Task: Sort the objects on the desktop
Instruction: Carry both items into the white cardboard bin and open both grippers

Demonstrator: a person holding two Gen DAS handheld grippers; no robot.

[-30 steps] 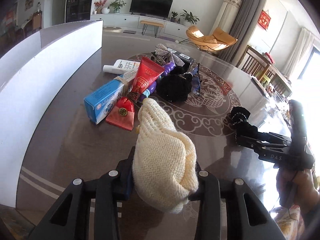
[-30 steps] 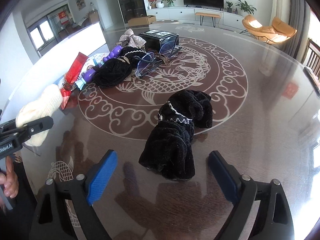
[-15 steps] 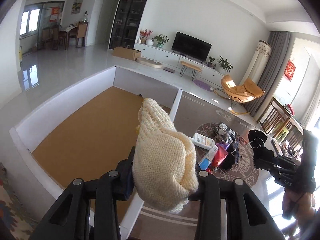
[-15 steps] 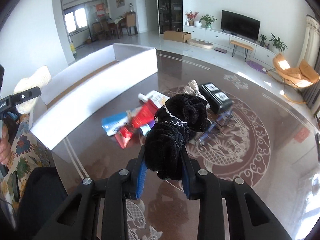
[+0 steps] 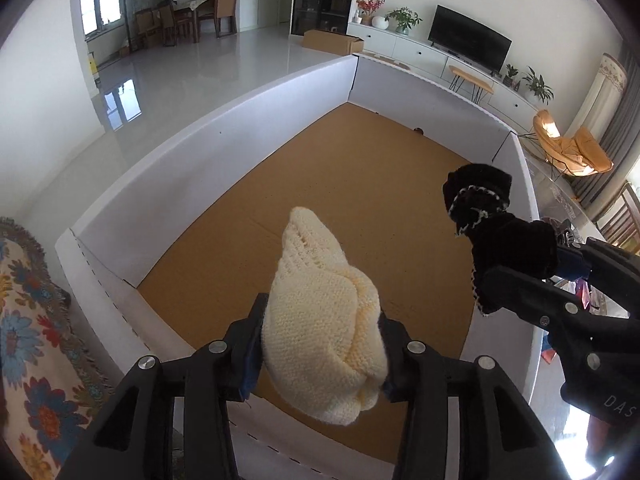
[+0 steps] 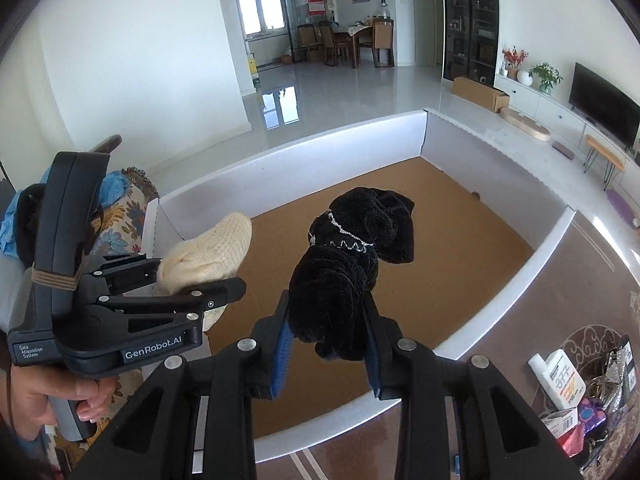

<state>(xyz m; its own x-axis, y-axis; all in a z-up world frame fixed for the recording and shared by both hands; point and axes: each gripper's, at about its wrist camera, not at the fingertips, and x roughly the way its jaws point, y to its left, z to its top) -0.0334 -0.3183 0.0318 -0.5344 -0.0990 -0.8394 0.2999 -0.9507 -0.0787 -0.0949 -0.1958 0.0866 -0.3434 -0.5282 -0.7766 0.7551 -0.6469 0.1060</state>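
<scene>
Left gripper (image 5: 320,344) pinches the cream knit bundle (image 5: 324,320), jaws easing apart around it, the box floor (image 5: 320,168) directly beneath. Beside it, the right gripper (image 6: 326,344) clamps the black velvet scrunchie (image 6: 348,264), jaws loosening too. Risk, I'd judge: the soft knit may snag on a pad, or the scrunchie fall short onto the near box wall (image 6: 360,408).

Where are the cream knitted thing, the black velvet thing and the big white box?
Cream knit (image 5: 324,332), left wrist view, its bulging middle.
Black velvet piece (image 6: 340,280), right wrist view, its body.
White box (image 5: 192,160), left wrist view, its left wall.
</scene>
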